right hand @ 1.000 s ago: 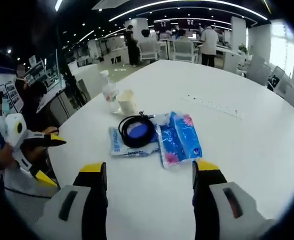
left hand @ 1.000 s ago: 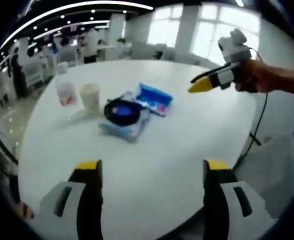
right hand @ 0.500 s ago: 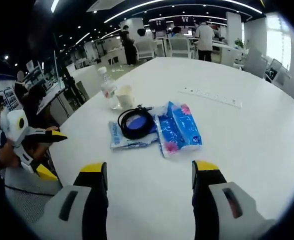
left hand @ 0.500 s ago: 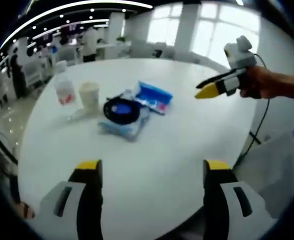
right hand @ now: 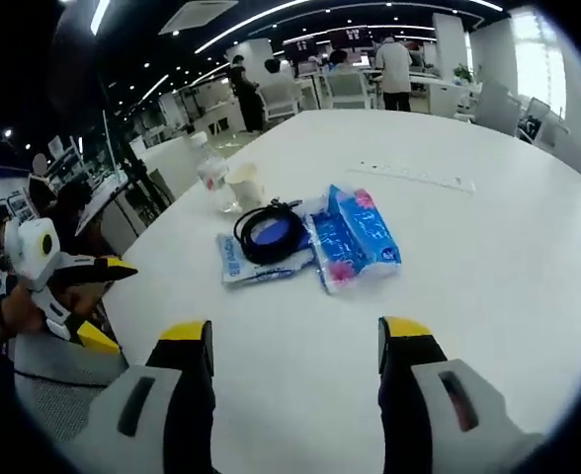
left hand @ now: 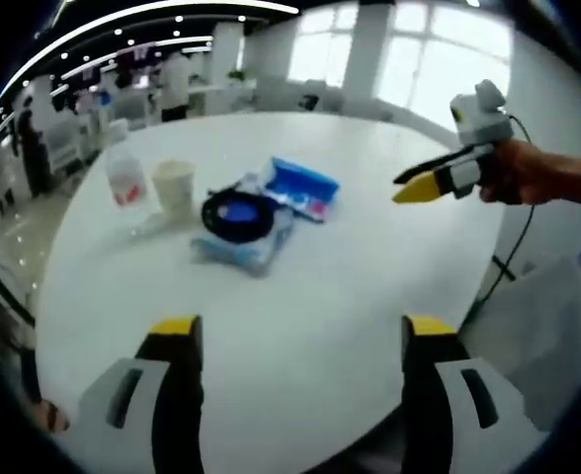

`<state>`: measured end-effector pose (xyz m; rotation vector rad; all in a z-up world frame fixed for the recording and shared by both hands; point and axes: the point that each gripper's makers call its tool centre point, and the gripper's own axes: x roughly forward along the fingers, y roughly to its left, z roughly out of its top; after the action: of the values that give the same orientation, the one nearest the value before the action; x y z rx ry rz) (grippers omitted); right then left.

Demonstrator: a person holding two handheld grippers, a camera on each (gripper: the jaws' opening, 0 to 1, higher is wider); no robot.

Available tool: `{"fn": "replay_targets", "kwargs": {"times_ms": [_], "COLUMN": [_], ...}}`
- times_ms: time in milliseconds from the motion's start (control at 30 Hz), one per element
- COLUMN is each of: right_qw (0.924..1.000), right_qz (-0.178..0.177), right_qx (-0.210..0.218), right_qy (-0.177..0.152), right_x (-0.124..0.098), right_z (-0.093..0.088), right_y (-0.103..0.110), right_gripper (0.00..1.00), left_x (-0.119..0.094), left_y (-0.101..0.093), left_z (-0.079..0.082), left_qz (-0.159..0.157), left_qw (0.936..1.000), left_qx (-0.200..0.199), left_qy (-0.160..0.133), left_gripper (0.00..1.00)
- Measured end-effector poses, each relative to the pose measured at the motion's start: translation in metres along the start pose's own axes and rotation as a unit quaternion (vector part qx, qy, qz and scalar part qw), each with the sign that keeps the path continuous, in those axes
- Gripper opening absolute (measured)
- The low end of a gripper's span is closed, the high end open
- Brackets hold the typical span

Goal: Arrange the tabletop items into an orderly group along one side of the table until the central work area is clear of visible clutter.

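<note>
Black cable coil (right hand: pixel 269 233) hides tissue pack (right hand: pixel 258 264) print; left claw (left hand: pixel 297 338), right claw (right hand: pixel 295 341) both agape, empty.

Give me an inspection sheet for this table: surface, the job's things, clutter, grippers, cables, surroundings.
Surface: round white table, mostly bare.
Job's things: water bottle and paper cup standing side by side; black cable coil lying on a blue-white pack; blue tissue pack beside it.
Clutter: white power strip farther across the table.
Grippers: left gripper and right gripper both open, holding nothing, short of the items.
Cables: black lead hanging from the right gripper.
Surroundings: open office, desks, people standing in the background.
</note>
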<state>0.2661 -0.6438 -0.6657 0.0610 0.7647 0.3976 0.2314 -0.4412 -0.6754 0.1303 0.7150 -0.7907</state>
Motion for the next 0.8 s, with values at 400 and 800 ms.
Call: {"fn": "replay_targets", "kwargs": {"times_ms": [400,800], "right_qw": [0.9999,0.9998], "right_qz": [-0.002,-0.005], "right_qx": [0.013,0.018], "right_qy": [0.000,0.005], "right_x": [-0.005,-0.007], "right_z": [-0.013,-0.021], "right_y": [0.004,0.002], "right_gripper": [0.67,0.66], "left_x": [-0.002,-0.001], "left_y": [0.001,-0.003], "left_z": [0.002,-0.002], "left_qz": [0.003,-0.004], "left_qw": [1.0000,0.9999], "left_qx": [0.003,0.010], "left_qy": [-0.002,0.007], "left_gripper": [0.80,0.80]}}
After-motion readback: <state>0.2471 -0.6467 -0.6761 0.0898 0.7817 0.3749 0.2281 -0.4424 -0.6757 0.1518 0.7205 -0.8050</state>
